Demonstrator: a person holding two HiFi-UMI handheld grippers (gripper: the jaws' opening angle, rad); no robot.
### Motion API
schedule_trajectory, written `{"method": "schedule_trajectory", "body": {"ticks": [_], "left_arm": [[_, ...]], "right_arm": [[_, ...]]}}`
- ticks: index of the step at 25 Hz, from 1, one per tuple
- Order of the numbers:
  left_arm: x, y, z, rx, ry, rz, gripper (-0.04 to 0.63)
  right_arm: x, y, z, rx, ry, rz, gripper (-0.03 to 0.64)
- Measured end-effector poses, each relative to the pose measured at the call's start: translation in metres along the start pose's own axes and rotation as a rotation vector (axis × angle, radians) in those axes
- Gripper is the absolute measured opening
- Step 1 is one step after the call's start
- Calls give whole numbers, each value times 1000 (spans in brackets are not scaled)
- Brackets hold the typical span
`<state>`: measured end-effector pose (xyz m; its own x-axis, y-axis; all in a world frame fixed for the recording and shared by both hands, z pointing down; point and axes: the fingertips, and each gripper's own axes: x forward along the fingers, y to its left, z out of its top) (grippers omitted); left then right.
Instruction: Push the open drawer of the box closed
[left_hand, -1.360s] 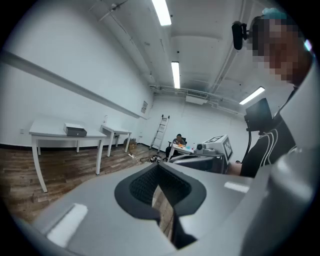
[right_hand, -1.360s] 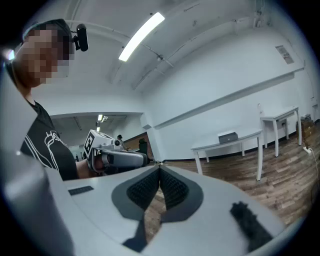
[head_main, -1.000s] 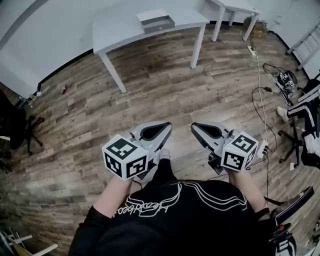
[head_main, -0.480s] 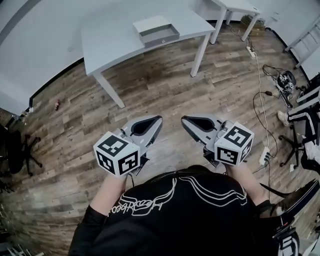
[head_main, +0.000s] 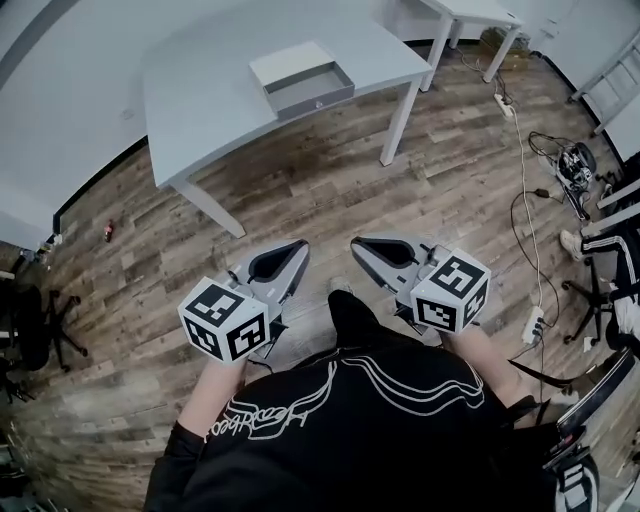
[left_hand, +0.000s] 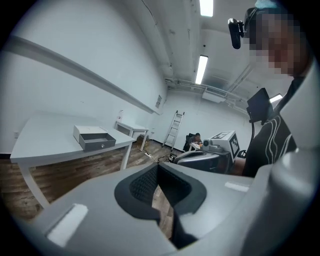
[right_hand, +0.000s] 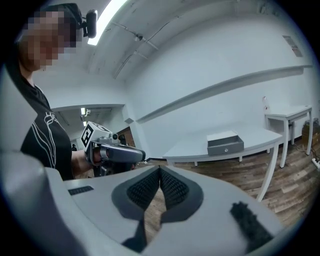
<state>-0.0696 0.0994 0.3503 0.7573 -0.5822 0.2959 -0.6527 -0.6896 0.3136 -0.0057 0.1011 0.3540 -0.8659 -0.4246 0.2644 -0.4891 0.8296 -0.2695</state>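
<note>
Wood floor (head_main: 330, 200) separates me from the far table (head_main: 200, 90), where the box (head_main: 285, 62) sits, its drawer (head_main: 312, 90) open toward me. I hold the left gripper (head_main: 296, 246) and right gripper (head_main: 358, 244) near my body, both clenched empty, too far off to push yet.

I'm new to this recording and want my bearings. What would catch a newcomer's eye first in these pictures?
First, low in the head view, the left hand-held gripper and right hand-held gripper sit side by side over the wood floor, each with a black-and-white marker cube, both shut and empty. Next, the box on the grey table ahead, its drawer standing open.
</note>
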Motion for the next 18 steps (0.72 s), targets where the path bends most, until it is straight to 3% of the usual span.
{"method": "schedule_trajectory", "body": {"ticks": [7,10,14,18], "left_arm": [[86,92,24,-27,82,35,5],[117,126,46,1,98,55,5],[150,161,68,-22,71,82,5],[167,184,65,-80,61,82,5]], "right_arm": [[59,-117,13,-2,45,6,9],[82,-166,29,-6,49,10,9],[108,-208,43,-27,64,22,9],[131,-230,50,-49,79,18,9]]}}
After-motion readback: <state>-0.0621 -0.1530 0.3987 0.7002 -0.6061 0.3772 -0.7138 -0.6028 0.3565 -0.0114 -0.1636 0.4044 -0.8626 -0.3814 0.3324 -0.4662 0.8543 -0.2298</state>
